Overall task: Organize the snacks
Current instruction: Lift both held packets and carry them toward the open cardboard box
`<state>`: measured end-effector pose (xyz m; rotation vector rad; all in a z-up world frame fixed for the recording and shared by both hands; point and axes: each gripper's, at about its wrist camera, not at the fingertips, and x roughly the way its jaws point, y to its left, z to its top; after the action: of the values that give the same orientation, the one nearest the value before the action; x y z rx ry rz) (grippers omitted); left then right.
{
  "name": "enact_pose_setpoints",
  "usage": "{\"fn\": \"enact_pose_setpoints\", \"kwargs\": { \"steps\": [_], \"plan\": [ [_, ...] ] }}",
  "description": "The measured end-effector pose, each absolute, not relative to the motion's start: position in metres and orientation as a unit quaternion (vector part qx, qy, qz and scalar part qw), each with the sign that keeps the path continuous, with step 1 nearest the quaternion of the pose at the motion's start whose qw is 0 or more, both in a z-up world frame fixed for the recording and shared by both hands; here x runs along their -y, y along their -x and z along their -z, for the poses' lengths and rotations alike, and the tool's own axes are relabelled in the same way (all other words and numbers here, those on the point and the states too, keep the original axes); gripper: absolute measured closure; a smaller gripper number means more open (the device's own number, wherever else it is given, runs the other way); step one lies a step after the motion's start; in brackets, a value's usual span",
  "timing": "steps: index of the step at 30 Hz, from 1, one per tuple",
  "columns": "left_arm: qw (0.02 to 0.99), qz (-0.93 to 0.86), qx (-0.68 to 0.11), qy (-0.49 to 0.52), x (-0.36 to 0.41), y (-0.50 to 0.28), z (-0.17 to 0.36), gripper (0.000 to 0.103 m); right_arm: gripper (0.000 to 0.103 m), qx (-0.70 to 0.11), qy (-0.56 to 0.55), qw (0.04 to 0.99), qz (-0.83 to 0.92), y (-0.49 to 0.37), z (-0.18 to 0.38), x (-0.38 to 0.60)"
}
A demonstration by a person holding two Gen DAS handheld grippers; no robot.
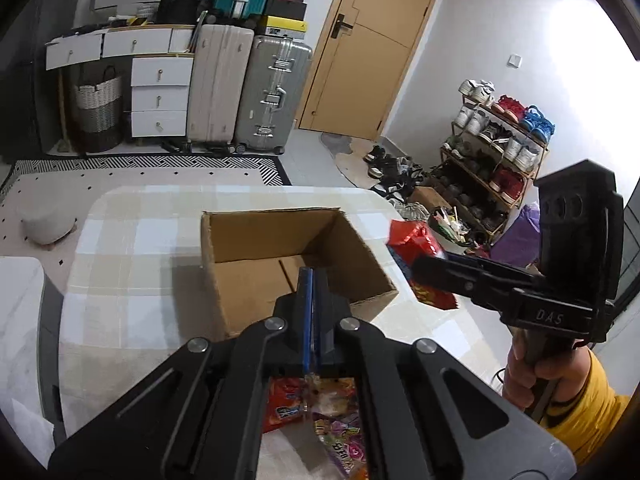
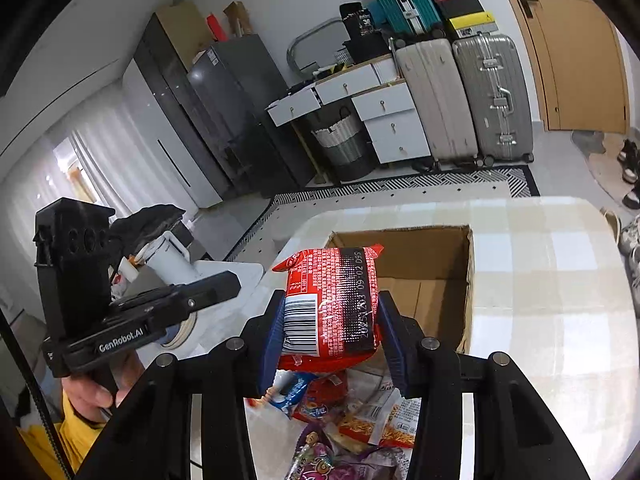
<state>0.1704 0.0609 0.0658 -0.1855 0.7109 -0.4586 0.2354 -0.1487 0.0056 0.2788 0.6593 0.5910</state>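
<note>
An open, empty cardboard box (image 1: pixel 260 240) (image 2: pixel 424 256) stands on the checked tablecloth (image 1: pixel 136 248). My right gripper (image 2: pixel 332 300) is shut on a red noodle packet (image 2: pixel 336 300), barcode toward the camera, held above the table just before the box. In the left wrist view that red packet (image 1: pixel 416 244) hangs right of the box in the right gripper (image 1: pixel 428 270). My left gripper (image 1: pixel 312 284) is shut, its blue pads pressed together with nothing showing between them, pointing at the box's near wall. It also appears as the left gripper (image 2: pixel 228 282) left of the packet. A pile of snack packets (image 2: pixel 352 416) (image 1: pixel 320 404) lies below both grippers.
Beyond the table are a patterned rug (image 1: pixel 160 164), suitcases (image 1: pixel 272 96), white drawers (image 1: pixel 160 96), a woven basket (image 1: pixel 98 108) and a wooden door (image 1: pixel 372 40). A shoe rack (image 1: pixel 492 152) stands at the right. A round stool (image 1: pixel 48 224) sits left of the table.
</note>
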Motion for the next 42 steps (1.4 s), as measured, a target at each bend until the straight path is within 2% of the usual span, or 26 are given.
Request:
{"fn": "enact_pose_setpoints", "kwargs": {
  "steps": [7, 10, 11, 12, 14, 17, 20, 25, 27, 35, 36, 39, 42],
  "plan": [
    [0.908, 0.183, -0.36, 0.106, -0.106, -0.147, -0.024, 0.102, 0.058, -0.325, -0.147, 0.887, -0.294, -0.219, 0.018, 0.156],
    [0.898, 0.146, -0.399, 0.115, -0.131, -0.15, 0.009, 0.087, 0.058, -0.332, -0.157, 0.882, -0.296, -0.211, 0.032, 0.159],
    [0.889, 0.145, -0.417, 0.12, -0.138, -0.152, 0.021, 0.072, 0.058, -0.333, -0.158, 0.881, -0.296, -0.208, 0.035, 0.159],
    [0.882, 0.142, -0.43, 0.128, -0.144, -0.153, 0.032, 0.063, 0.058, -0.334, -0.161, 0.88, -0.297, -0.206, 0.039, 0.16],
    [0.875, 0.135, -0.446, 0.132, -0.15, -0.155, 0.052, 0.059, 0.058, -0.336, -0.166, 0.878, -0.298, -0.202, 0.044, 0.161],
    [0.866, 0.137, -0.463, 0.13, -0.154, -0.16, 0.071, 0.059, 0.058, -0.338, -0.171, 0.876, -0.298, -0.197, 0.05, 0.163],
    [0.863, 0.134, -0.471, 0.125, -0.155, -0.165, 0.08, 0.049, 0.058, -0.341, -0.172, 0.875, -0.297, -0.193, 0.053, 0.164],
    [0.858, 0.123, -0.483, 0.123, -0.154, -0.173, 0.089, 0.045, 0.058, -0.344, -0.175, 0.874, -0.296, -0.189, 0.054, 0.167],
    [0.848, 0.123, -0.499, 0.128, -0.157, -0.178, 0.096, 0.025, 0.058, -0.345, -0.176, 0.873, -0.296, -0.188, 0.053, 0.167],
    [0.827, 0.131, -0.53, 0.133, -0.162, -0.191, 0.126, 0.025, 0.058, -0.346, -0.177, 0.872, -0.297, -0.188, 0.053, 0.167],
    [0.825, 0.131, -0.532, 0.134, -0.162, -0.191, 0.13, 0.03, 0.058, -0.347, -0.178, 0.872, -0.297, -0.187, 0.055, 0.168],
    [0.826, 0.144, -0.528, 0.137, -0.161, -0.19, 0.136, 0.053, 0.058, -0.348, -0.179, 0.872, -0.295, -0.186, 0.057, 0.169],
    [0.831, 0.144, -0.521, 0.132, -0.16, -0.185, 0.133, 0.057, 0.058, -0.348, -0.179, 0.872, -0.293, -0.185, 0.057, 0.171]
  ]
}}
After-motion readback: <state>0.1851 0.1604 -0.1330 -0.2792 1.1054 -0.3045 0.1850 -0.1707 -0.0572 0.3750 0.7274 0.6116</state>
